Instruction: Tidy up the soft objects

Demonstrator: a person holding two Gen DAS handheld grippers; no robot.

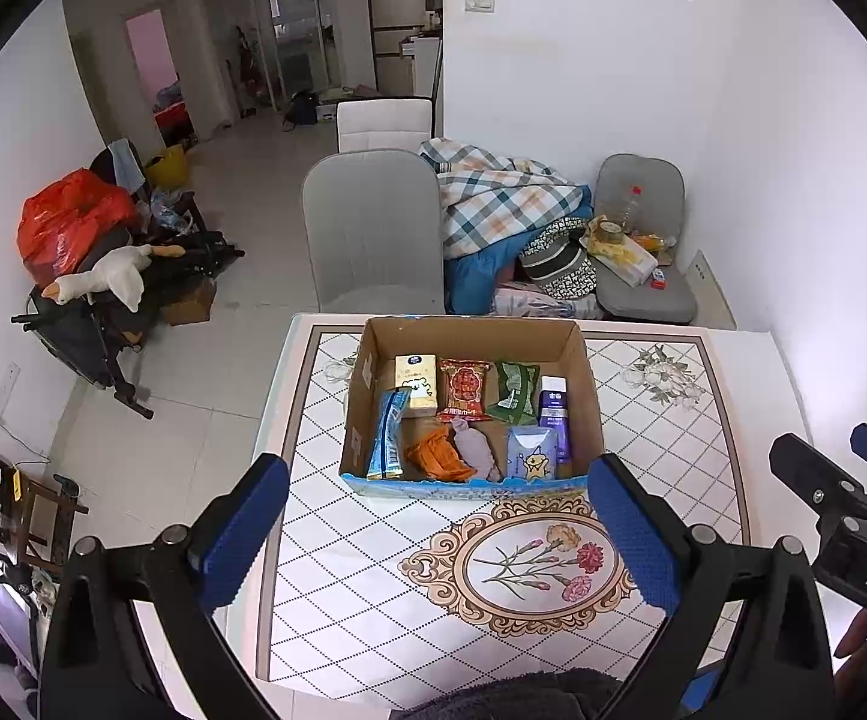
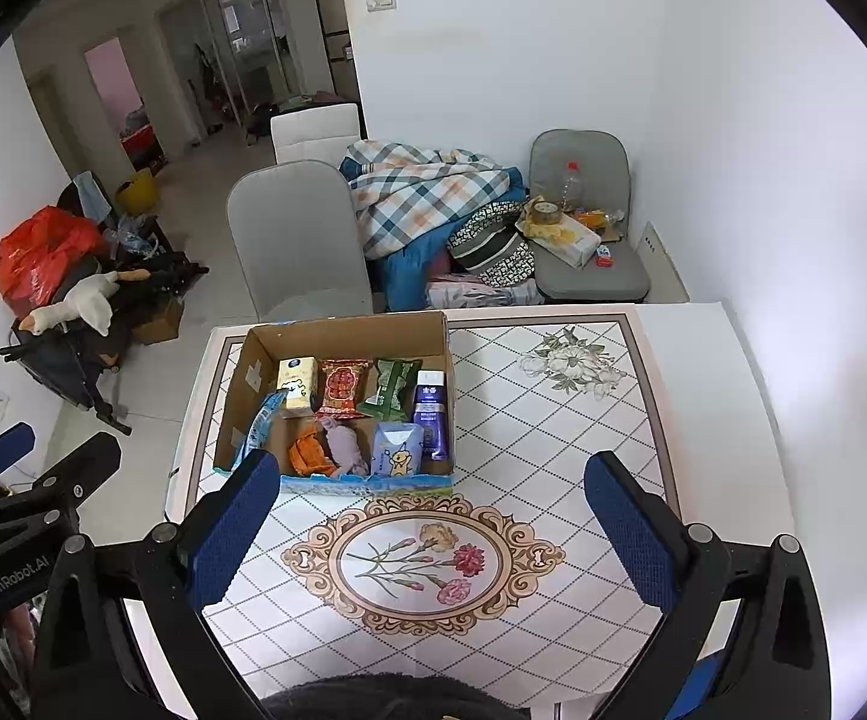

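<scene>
The left gripper [image 1: 438, 531] hovers above the near part of the surface [image 1: 373, 600], jaws released and spread wide with nothing between them. Beyond its fingertips a cardboard box [image 1: 472, 333] stands toward the surface's far edge, left of centre, its near wall just past the flower medallion [image 1: 523, 564] printed on the top. Inside, from left to right along the box's far wall: a yellow carton [image 1: 416, 382], a red snack pack [image 1: 464, 389], a green packet [image 1: 515, 391] and a purple tube [image 1: 554, 414]. Along the near wall lie a blue sachet [image 1: 389, 433], an orange cloth [image 1: 438, 454], a grey-lilac soft bundle [image 1: 473, 450] and a pale blue tissue pack [image 1: 531, 452] — packed close, touching one another.

The right gripper [image 2: 431, 531] is released too, jaws wide apart and empty, over the near half of the surface. To the box's right the patterned top lies bare out to the right edge. A grey chair [image 2: 298, 234] stands at the far edge behind the box, with a heap of plaid bedding [image 2: 427, 192] beside it.
</scene>
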